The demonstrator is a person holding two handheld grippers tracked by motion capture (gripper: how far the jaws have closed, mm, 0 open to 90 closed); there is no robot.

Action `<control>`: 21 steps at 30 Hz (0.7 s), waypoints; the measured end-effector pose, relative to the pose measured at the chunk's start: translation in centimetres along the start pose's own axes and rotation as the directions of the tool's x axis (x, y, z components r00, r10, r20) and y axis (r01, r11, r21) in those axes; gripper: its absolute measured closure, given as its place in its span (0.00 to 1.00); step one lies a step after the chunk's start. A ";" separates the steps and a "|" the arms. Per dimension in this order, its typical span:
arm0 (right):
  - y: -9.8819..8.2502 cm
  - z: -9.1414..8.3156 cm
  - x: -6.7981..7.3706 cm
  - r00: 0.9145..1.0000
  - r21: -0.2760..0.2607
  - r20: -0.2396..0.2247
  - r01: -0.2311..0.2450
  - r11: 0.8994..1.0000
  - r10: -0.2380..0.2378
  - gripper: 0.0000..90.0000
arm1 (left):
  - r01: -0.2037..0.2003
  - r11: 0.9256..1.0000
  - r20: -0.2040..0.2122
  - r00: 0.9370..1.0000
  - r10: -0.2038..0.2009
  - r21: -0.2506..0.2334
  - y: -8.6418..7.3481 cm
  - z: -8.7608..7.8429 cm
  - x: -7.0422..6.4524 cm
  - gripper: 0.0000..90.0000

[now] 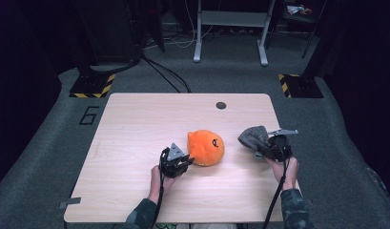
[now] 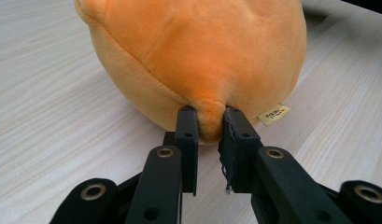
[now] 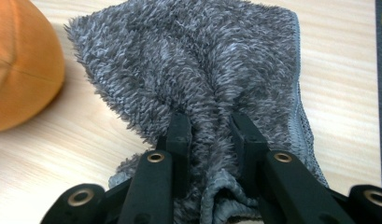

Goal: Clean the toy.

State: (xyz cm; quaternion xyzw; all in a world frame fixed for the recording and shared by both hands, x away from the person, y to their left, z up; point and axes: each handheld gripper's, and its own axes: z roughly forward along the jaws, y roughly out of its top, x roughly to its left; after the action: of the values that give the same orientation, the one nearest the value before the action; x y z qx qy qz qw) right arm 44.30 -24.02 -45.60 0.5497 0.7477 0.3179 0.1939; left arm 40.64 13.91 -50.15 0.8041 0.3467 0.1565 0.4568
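The left hand-held gripper (image 1: 183, 160) is pinching a fold of the orange plush (image 1: 206, 147) between its narrowed jaws. In the left gripper view the two black fingers (image 2: 187, 135) are pressing into the soft fabric low on the plush's rounded side, with a bulge of orange squeezed between them. The plush is resting on the tabletop (image 1: 135, 124), near its middle, and a small cream label (image 2: 274, 114) is sticking out from its base just beside the gripper's fingers. The person's left hand (image 1: 159, 180) is holding this gripper from the near edge of the tabletop.

The right hand-held gripper (image 1: 260, 149) is clamping a grey cloth (image 1: 253, 137). In the right gripper view its jaws are standing narrow with the shaggy pile bunched between them, and the cloth (image 3: 198, 70) is fanning out ahead of the fingers, a stitched hem running down one edge. From the high view the cloth is rising in a peaked mound in front of the gripper, towards the right side of the tabletop; whether its lower edge is touching the wood I cannot tell. The right hand (image 1: 285, 171) is gripping the tool from behind.

The cloth and the plush are lying near each other but apart, with bare wood between them. A dark round grommet (image 1: 221, 105) is sitting near the far edge of the tabletop.
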 end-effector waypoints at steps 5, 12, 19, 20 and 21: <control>1.0 -0.3 1.0 1.000 -0.028 -0.024 0.014 1.000 -0.015 0.80 | -0.028 1.000 -0.008 1.000 0.028 0.009 0.0 -0.1 0.0 0.87; 2.1 -0.9 2.0 0.998 -0.081 -0.059 0.026 0.996 -0.031 0.80 | -0.034 0.999 -0.022 0.999 0.033 -0.007 0.3 0.0 -0.2 0.87; 2.7 -1.8 3.1 0.993 -0.123 -0.109 0.027 0.992 -0.041 0.80 | -0.070 0.998 -0.027 0.997 0.070 -0.008 0.8 0.0 -0.5 0.87; 2.7 -1.9 3.4 0.993 -0.126 -0.113 0.029 0.992 -0.044 0.80 | -0.082 0.997 -0.031 0.996 0.082 -0.010 0.9 0.0 -0.5 0.87; 2.8 -2.0 3.8 0.991 -0.133 -0.118 0.046 0.990 -0.062 0.80 | -0.080 0.997 -0.031 0.996 0.080 -0.013 1.0 0.0 -0.6 0.87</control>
State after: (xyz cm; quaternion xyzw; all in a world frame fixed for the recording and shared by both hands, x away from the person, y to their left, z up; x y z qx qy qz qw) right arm 43.82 -20.44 -41.97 0.4949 0.7506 0.3935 0.1919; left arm 40.64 13.16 -49.32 0.8116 0.3199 0.1894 0.4506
